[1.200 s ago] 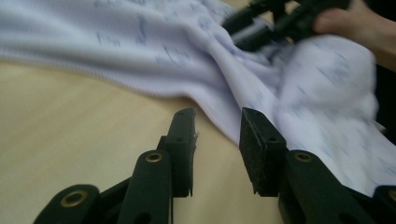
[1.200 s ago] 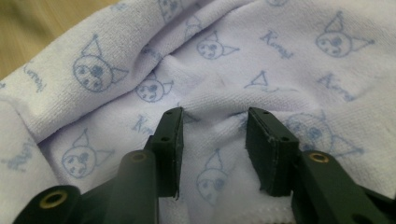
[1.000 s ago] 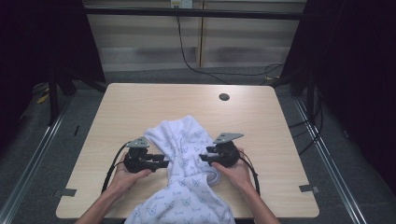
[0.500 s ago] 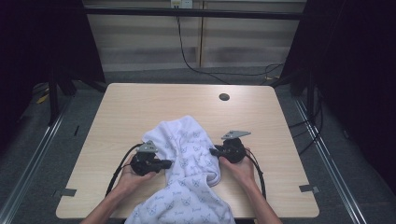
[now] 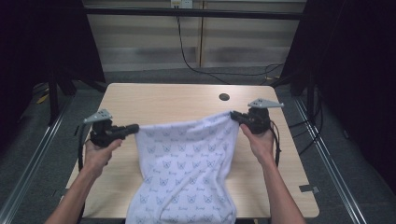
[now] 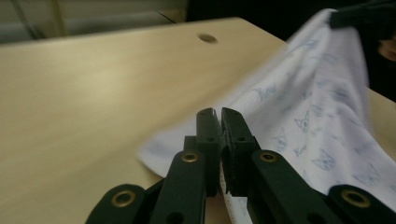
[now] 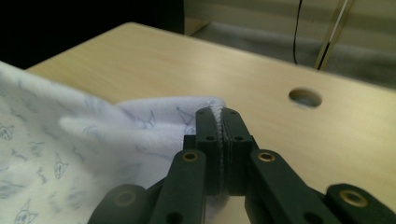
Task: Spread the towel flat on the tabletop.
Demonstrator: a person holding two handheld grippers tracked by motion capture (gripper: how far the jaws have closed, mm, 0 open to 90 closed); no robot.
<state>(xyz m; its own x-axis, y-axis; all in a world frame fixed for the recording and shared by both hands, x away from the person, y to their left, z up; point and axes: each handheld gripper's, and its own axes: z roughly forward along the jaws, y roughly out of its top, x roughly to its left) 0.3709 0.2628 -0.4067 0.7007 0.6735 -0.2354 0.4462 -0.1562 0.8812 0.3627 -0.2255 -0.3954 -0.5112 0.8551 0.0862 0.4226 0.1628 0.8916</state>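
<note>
Above the near half of the wooden table (image 5: 140, 100), a white cloth (image 5: 187, 163) printed with small blue cat faces is stretched out between the two grippers, its top edge running in a shallow sag from left to right; the rest of it hangs down and drapes over the table's near edge, spilling out of the bottom of the high view. On the left, the left gripper (image 5: 132, 129) points inward toward the cloth's left corner, held in the person's left hand (image 5: 97, 153); in the left gripper view its black jaws stand all but closed, a thin strip of white fabric (image 6: 299, 116) pinched in the narrow slot between them, and the cloth fans away to the right, up toward the other gripper at the far corner. On the right, the right gripper (image 5: 235, 116) has the opposite corner, the right hand (image 5: 259, 140) wrapped round its body and a grey three-cornered plate (image 5: 265, 103) sitting on top; in the right gripper view the jaws are clamped tight on a hemmed edge, the stitched border showing right at the tips, with the cloth (image 7: 70, 149) bunching off to the left. Farther back on the table, a round dark hole (image 5: 224, 97) sits just beyond the cloth's right corner, clear of the fabric; black cables (image 5: 187, 42) trail along the floor beyond the far edge.
</note>
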